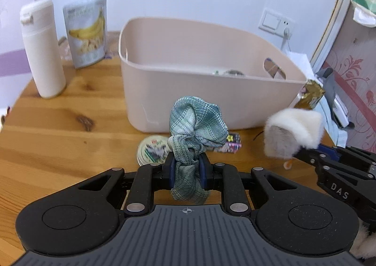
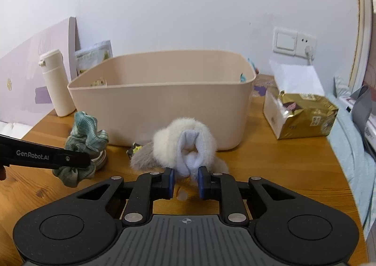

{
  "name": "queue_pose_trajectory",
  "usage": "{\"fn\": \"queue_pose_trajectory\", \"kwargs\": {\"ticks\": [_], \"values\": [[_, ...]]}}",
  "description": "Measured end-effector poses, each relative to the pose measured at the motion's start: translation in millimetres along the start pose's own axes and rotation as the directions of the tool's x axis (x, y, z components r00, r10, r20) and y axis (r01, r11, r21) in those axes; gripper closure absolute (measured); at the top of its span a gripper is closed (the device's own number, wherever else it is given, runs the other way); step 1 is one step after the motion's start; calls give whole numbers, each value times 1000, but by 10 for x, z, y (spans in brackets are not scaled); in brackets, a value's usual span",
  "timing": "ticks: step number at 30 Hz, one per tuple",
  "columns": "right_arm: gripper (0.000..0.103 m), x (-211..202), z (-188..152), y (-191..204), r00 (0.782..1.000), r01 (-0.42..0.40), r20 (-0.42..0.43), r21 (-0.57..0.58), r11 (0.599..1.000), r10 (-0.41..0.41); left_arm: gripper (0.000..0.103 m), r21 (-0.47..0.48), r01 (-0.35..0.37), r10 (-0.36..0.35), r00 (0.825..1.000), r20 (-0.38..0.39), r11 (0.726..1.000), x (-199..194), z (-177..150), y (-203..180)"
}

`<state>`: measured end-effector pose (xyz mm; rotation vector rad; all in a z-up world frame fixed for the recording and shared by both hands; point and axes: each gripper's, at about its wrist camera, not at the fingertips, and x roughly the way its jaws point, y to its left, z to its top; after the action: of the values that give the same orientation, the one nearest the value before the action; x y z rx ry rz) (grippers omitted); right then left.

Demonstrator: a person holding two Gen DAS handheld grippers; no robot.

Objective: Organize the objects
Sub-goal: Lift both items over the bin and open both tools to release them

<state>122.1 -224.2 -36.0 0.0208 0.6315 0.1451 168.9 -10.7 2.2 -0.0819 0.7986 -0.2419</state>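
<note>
My left gripper (image 1: 186, 169) is shut on a green plaid scrunchie (image 1: 196, 125) and holds it up in front of the beige plastic bin (image 1: 188, 82). My right gripper (image 2: 186, 182) is shut on a fluffy white and grey plush item (image 2: 185, 144), also just before the bin (image 2: 159, 111). In the left wrist view the plush item (image 1: 291, 134) hangs at the right on the right gripper (image 1: 303, 152). In the right wrist view the scrunchie (image 2: 84, 141) sits at the left in the left gripper (image 2: 77, 160).
A round tin (image 1: 152, 149) and a small printed packet (image 1: 231, 142) lie on the wooden table (image 1: 70, 139) before the bin. A white bottle (image 1: 42, 50) and a banana snack bag (image 1: 87, 31) stand at the back left. A gold bag (image 2: 303, 113) lies right of the bin.
</note>
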Motion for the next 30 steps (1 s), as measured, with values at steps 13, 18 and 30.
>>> {"fn": "queue_pose_trajectory", "kwargs": {"ticks": [13, 18, 30], "values": [[84, -360, 284, -9, 991, 38, 132, -17, 999, -36, 83, 28, -18, 13, 989, 148, 999, -371, 391, 19], [84, -417, 435, -27, 983, 52, 175, -28, 998, -46, 83, 37, -27, 20, 982, 190, 999, -426, 567, 29], [84, -287, 797, -85, 969, 81, 235, -38, 996, -69, 83, 53, -21, 10, 980, 201, 998, -264, 875, -44]]}}
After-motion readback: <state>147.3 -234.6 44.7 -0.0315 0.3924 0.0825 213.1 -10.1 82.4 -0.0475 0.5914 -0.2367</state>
